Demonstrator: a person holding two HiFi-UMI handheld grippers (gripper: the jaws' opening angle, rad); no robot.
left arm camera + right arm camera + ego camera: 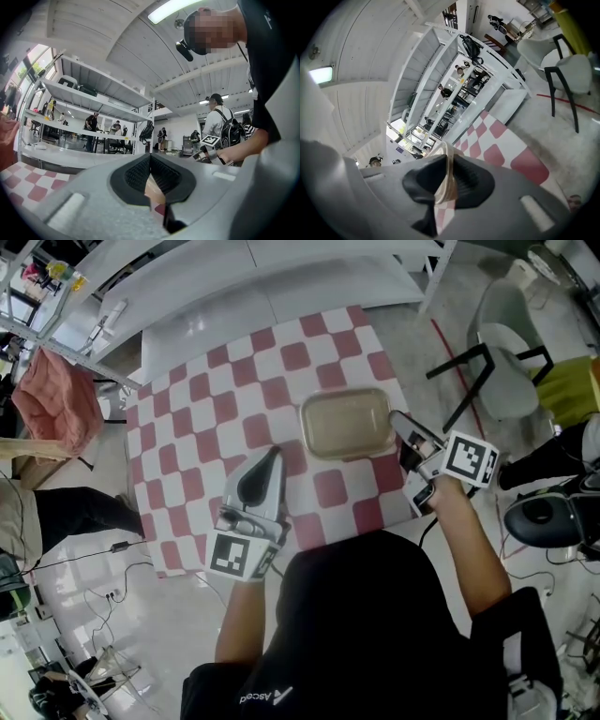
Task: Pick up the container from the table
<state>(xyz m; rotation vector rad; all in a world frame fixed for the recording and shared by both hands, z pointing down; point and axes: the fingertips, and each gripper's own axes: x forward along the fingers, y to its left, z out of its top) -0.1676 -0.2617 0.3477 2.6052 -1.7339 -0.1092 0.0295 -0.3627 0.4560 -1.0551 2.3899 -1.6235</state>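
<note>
A beige rectangular container [345, 423] lies on the red-and-white checked table [187, 427], right of its middle. My right gripper [396, 418] reaches in from the right and is shut on the container's right rim; in the right gripper view the thin beige rim [442, 149] is pinched between the black pads [471, 180]. Whether the container is off the cloth cannot be told. My left gripper [274, 452] points at the container's near-left corner with its tips together, a little short of it. A strip of beige container [153, 190] shows behind the left jaws.
Past the table's right edge stand grey chairs [506, 362] and a black stool [544, 517]. White shelving [281, 277] runs along the far side. A pink cloth [61, 395] hangs at the left. Cables [103, 559] lie on the floor near the table's front-left corner.
</note>
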